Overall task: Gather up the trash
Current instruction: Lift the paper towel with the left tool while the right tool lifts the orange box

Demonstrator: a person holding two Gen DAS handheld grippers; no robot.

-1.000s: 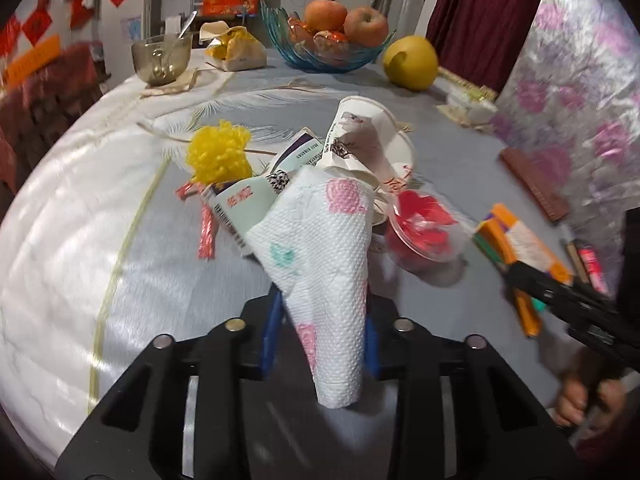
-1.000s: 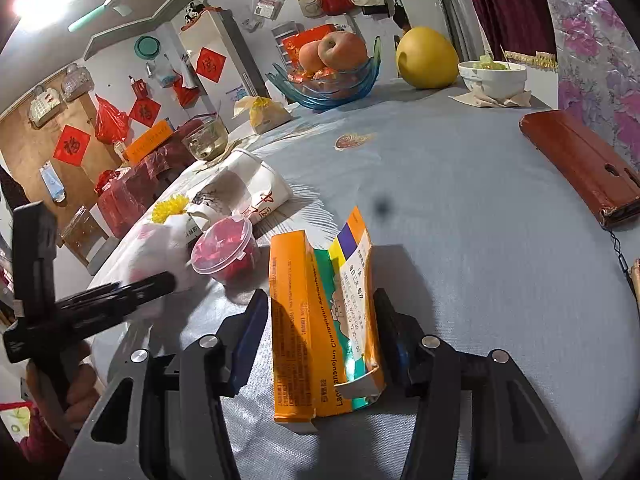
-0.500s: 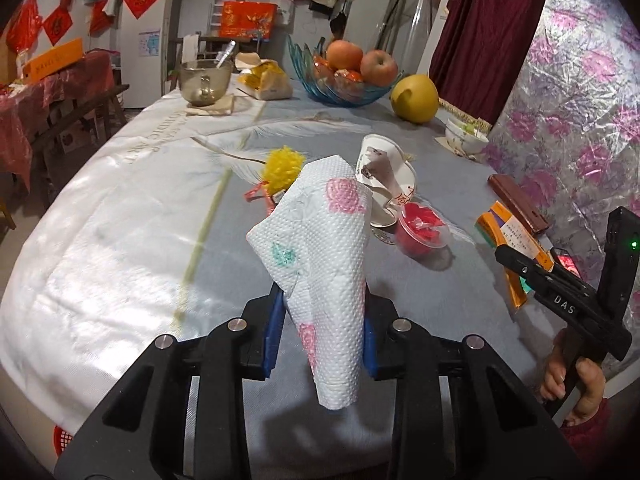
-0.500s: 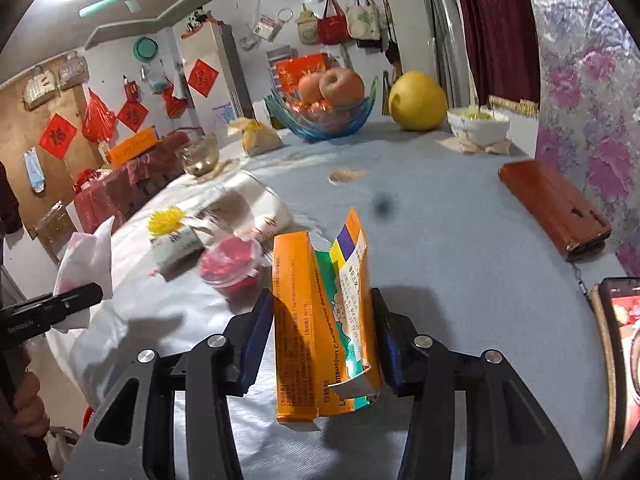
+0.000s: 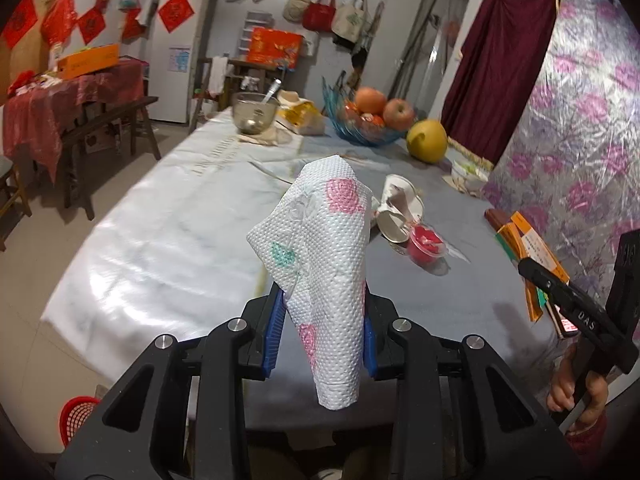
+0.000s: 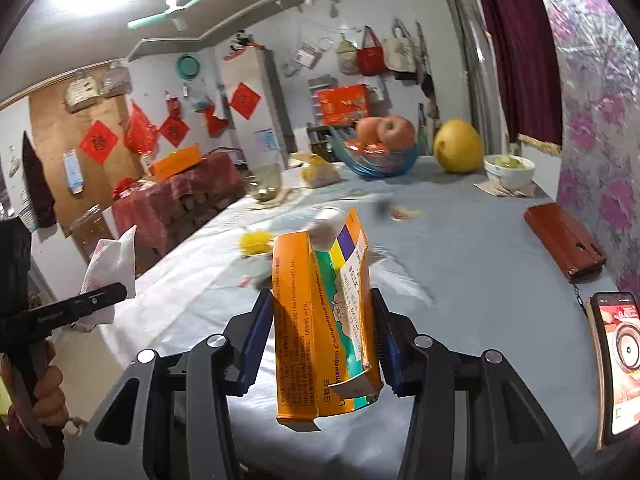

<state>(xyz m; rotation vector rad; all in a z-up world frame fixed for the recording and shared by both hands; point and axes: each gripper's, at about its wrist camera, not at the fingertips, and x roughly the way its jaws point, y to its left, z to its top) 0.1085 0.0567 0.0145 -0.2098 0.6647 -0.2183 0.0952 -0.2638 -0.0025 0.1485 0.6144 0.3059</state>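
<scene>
Left gripper (image 5: 322,330): clamped on a paper towel (image 5: 320,264), white with pink and green flowers, which I hold raised near the table's (image 5: 168,240) front edge. Its long axis runs upright, peak tilted away from me, loose tail hanging below my fingers.

Right gripper (image 6: 322,340): clamped on an orange medicine box (image 6: 320,320), torn open, held above the table. Its long axis stands nearly upright, open end pointing up and away.

Surface: long table under a pale cloth. Reckoned from the blue fruit bowl (image 5: 366,130) of apples at the far end: a yellow pomelo (image 5: 427,141) just to its right, a glass bowl (image 5: 255,114) with a spoon to its left, a crushed paper cup (image 5: 396,210) and a small red-filled plastic cup (image 5: 426,245) nearer me, a brown wallet (image 6: 564,240) toward the floral-papered wall.

Room: red paper decorations, hanging bags, maroon curtain, a side table draped in red.
</scene>
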